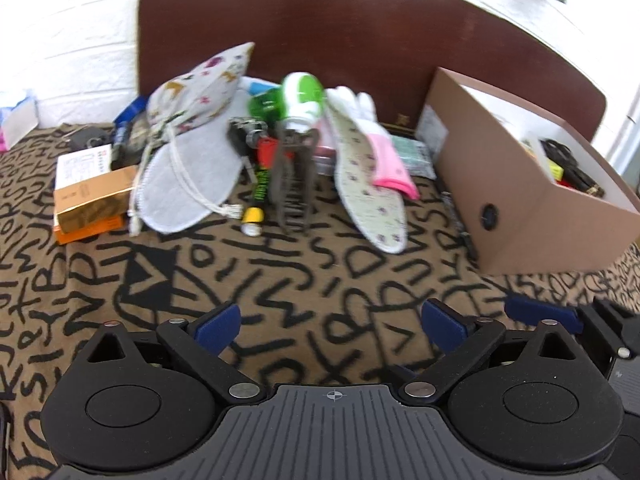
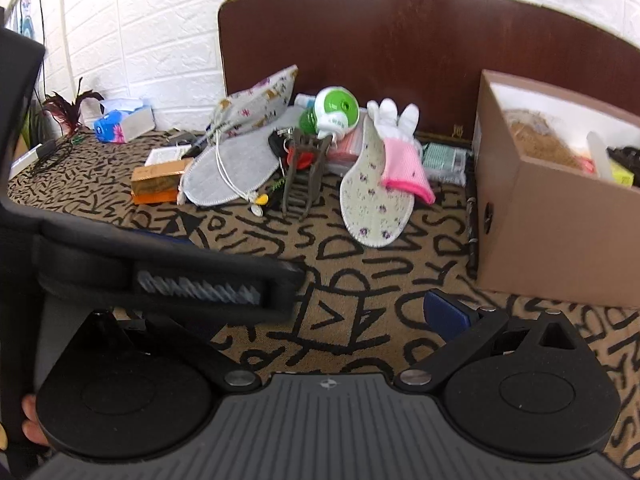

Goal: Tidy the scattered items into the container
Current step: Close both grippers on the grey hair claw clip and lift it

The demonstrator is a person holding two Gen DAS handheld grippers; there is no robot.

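1. Container: 1 brown cardboard box, rectangular, white inside, open top, round grommet hole in near end wall. Sits at right on the patterned blanket (tan w/ black lettering); long axis runs front-to-back. Already holds several things, too blurred to name.
2. Insole: 1, flat, floral print, white stitched edge; long axis toward me, rounded end nearest.
3. Glove: 1, white knit, pink cuff, lying across the insole, fingers pointing away.
4. Hair clip: 1, dark plastic, toothed, teeth end toward me.
5. Grey fabric hat w/ cord, left of clip.
6. Left claw: my view shows jaws spread wide, blue pads, nothing held, low over blanket.
7. Right claw: empty; only the right blue pad shows, left side hidden by the other rig, so opening can't be told.
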